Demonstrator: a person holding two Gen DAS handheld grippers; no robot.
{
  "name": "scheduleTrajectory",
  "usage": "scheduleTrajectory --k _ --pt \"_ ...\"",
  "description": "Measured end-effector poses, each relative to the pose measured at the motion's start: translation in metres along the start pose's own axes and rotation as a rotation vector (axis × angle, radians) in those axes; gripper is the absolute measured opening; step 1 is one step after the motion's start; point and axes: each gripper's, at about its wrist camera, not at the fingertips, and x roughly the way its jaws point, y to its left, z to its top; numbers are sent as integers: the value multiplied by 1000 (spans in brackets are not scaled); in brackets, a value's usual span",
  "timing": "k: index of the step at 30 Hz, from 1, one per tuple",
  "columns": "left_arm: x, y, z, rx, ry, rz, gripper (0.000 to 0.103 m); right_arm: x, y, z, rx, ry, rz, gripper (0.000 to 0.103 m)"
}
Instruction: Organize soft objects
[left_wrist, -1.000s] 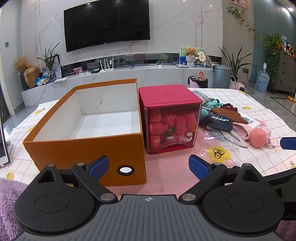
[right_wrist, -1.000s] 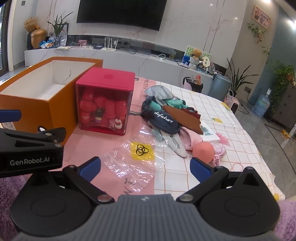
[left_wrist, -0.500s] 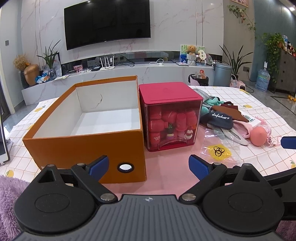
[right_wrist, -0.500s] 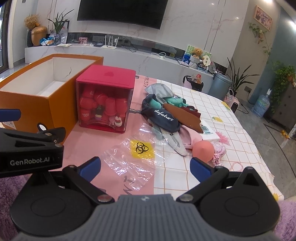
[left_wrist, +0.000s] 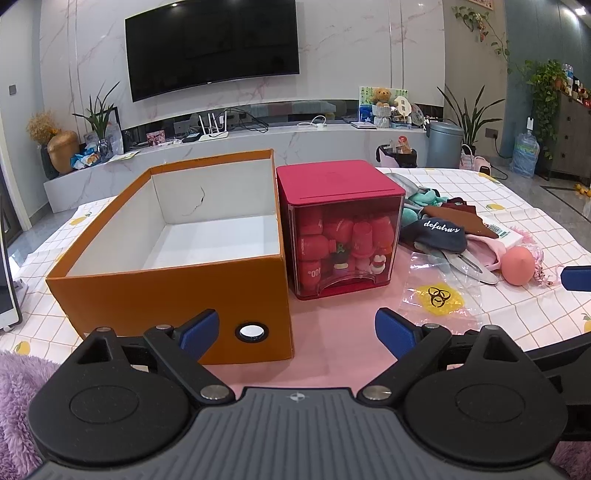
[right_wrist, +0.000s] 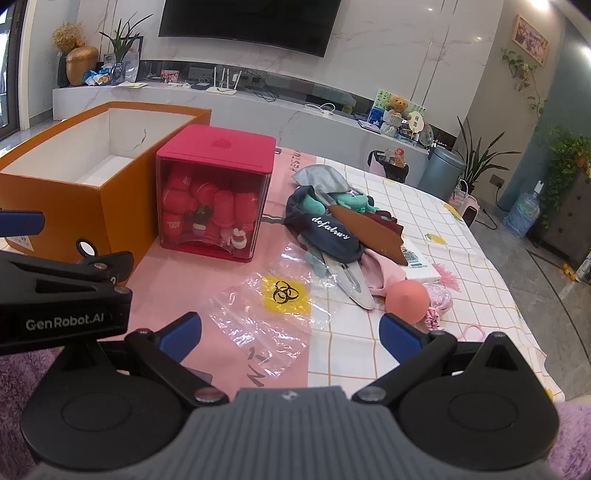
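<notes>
An open orange cardboard box (left_wrist: 177, 291) (right_wrist: 74, 199) with a bare white inside stands at the left of the table. To its right stands a red-lidded clear container (left_wrist: 341, 229) (right_wrist: 214, 195) filled with red soft items. Further right lies a pile of soft things: a navy cloth (left_wrist: 437, 236) (right_wrist: 325, 230), teal, brown and pink pieces, and a pink ball (left_wrist: 519, 266) (right_wrist: 408, 301). My left gripper (left_wrist: 297, 334) hovers open before the box's front. My right gripper (right_wrist: 290, 330) hangs open over a clear bag (right_wrist: 269, 314) (left_wrist: 437, 295) with a yellow biohazard label. Neither holds anything.
The table wears a pink and white checked cloth (right_wrist: 443, 325). Purple fluffy fabric (left_wrist: 18, 387) lies at the near edge. A white booklet (right_wrist: 419, 264) sits under the pile. Behind the table run a marble TV console (left_wrist: 258, 144) and a grey bin (left_wrist: 445, 144).
Both cameras have shifted slightly, drawing back and up a little from the table. The objects on the table have not moved, and both grippers stay open.
</notes>
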Motion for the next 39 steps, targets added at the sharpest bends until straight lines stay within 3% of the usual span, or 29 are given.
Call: scheduleTrajectory --k 39 --pt "1 -1 -2 16 10 6 103 6 -1 -1 1 32 18 100"
